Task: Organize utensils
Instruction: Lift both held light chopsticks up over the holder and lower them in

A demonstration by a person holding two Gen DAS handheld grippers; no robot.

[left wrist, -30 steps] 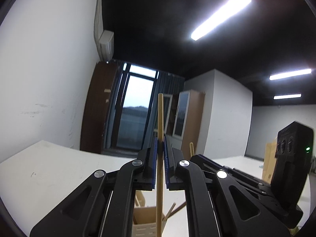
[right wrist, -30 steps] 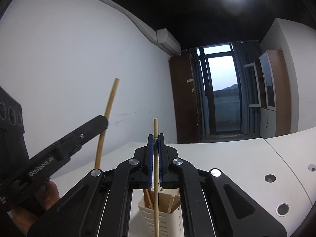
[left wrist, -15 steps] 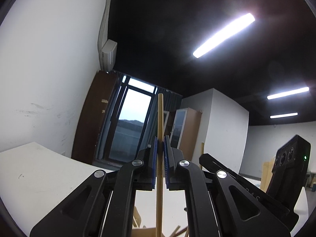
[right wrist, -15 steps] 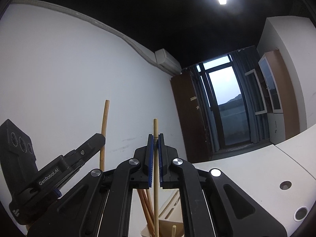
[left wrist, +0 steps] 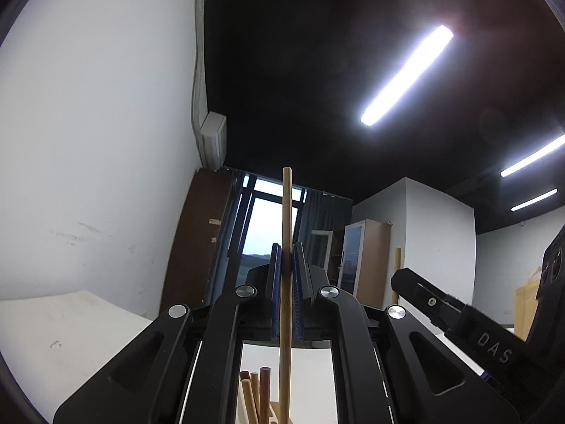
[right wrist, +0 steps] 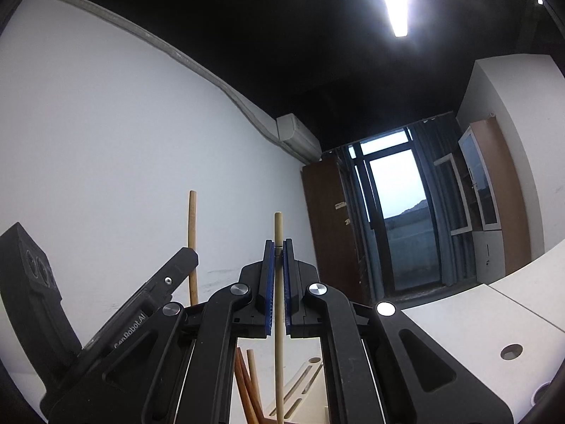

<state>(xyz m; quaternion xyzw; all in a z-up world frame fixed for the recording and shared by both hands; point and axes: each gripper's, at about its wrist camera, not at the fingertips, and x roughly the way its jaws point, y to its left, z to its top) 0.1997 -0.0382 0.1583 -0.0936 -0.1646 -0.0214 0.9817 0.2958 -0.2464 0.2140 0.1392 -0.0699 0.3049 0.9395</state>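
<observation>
Below my jaws the holder (right wrist: pixel 300 385) bristles with upright sticks (right wrist: pixel 247 385), leaving a little room there. To my right the tabletop (right wrist: pixel 459 321) lies open.

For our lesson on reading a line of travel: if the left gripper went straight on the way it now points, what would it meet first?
Probably nothing near. The left gripper, shut on an upright chopstick, points slightly upward toward the distant window; the way looks free, though depth is unclear.
</observation>
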